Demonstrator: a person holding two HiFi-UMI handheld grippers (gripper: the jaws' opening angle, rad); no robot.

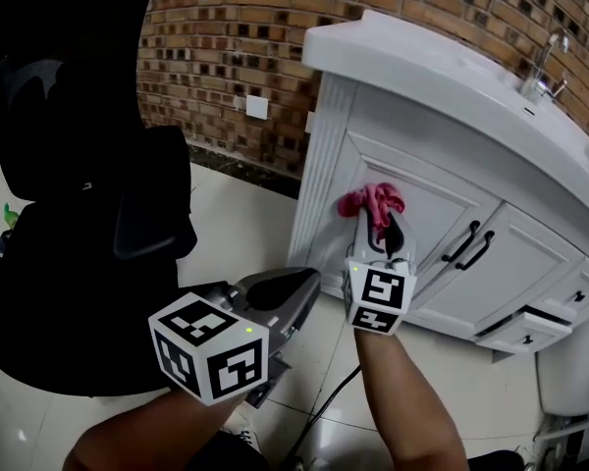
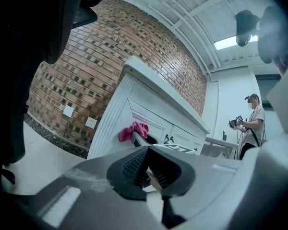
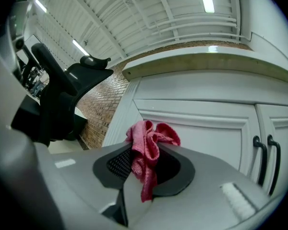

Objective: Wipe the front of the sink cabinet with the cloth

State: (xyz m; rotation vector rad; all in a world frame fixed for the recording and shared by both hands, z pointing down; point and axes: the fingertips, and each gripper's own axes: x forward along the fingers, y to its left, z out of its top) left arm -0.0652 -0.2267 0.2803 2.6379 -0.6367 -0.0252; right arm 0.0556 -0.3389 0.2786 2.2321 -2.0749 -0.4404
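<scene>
Right gripper (image 1: 377, 229) is clenched on the crumpled pink cloth (image 1: 371, 202). The right gripper view shows the cloth (image 3: 148, 145) pinched between the two jaws, with a bunch sticking out past the tips and a strip hanging down between the pads. The cloth sits at the upper left corner of the left door panel on the white sink cabinet (image 1: 412, 170), near the cabinet's fluted left edge. From the left gripper view the cloth (image 2: 133, 130) looks to be against the door face; the contact itself is not clear. Left gripper (image 1: 299, 290) is held low, out in front of the cabinet's left edge and well apart from it, over the pale tiled floor (image 1: 236, 234). Its jaws are closed together with nothing between them (image 2: 151, 172). A pair of black bar handles (image 1: 468, 244) sits at the seam of the two doors, right of the cloth. A white drawer (image 1: 530, 328) at the cabinet's lower right stands slightly pulled out. A chrome faucet (image 1: 542, 65) is on the countertop near its back edge. A black office chair (image 1: 74, 175) stands left of the cabinet, with a red brick wall (image 1: 226, 37) behind. A person (image 2: 252, 123) stands far off in the background, holding a device.
</scene>
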